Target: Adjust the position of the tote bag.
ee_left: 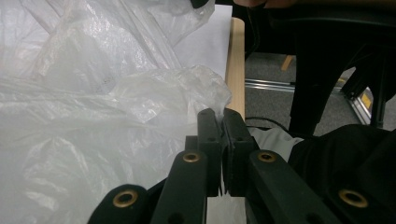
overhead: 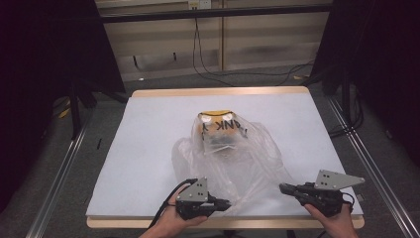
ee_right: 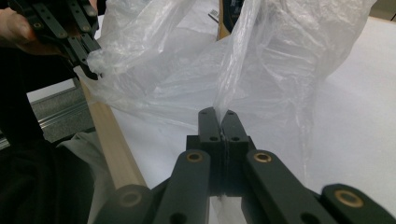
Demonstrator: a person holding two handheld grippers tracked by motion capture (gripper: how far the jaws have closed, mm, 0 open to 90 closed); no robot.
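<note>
Gripping the near edge of the clear plastic bag [overhead: 233,158] from both sides: left gripper [overhead: 225,204] jaws pinched closed on a crumpled fold at the table's [overhead: 148,129] front edge, right gripper [overhead: 283,188] jaws clamped on a thin strip of film. Bag lies mid-table on the white surface, a yellow item with black lettering [overhead: 221,124] inside at its far end.

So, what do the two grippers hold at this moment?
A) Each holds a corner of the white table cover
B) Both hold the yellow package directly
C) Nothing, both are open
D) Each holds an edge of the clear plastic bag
D: the left gripper and the right gripper are each shut on film of the plastic bag.
</note>
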